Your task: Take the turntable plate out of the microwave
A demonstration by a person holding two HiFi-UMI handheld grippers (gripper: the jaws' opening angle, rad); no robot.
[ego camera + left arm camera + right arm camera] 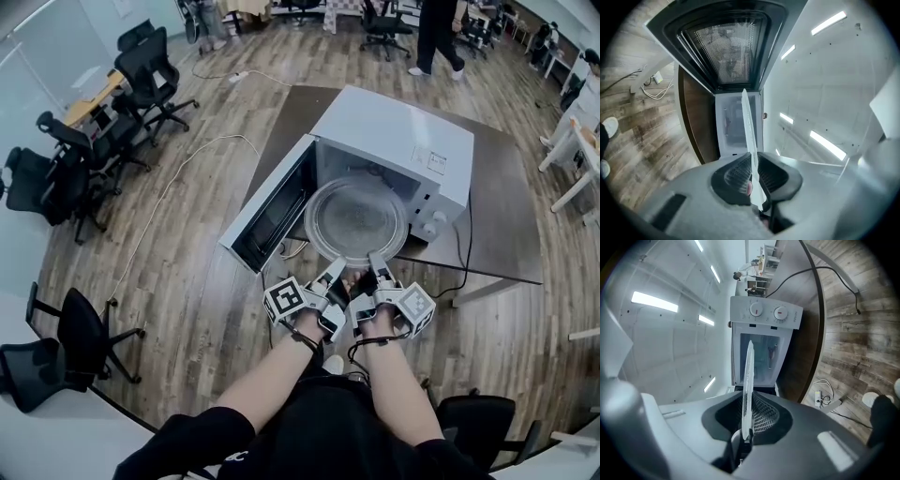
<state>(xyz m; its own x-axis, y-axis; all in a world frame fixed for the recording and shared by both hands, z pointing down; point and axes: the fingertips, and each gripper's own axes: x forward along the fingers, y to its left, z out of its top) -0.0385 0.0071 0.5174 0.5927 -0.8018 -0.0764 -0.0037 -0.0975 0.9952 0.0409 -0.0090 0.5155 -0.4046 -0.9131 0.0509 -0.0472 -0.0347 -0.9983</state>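
Just in front of the white microwave (403, 141), the round clear glass turntable plate (356, 217) sits flat, its near rim clamped by left gripper (332, 273) and right gripper (378, 268). Best handling: draw both back evenly, plate level, clear of the open door (272, 211).

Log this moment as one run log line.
left tongs: shut on turntable plate | right tongs: shut on turntable plate | microwave door: open | turntable plate: level at opening

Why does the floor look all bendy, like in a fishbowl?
Head view: a wide lens bows the floor and the table around the microwave. Left gripper view: black corners, and the lights glare white. Right gripper view: same round look; the plate, seen edge-on, is just a thin pale strip.
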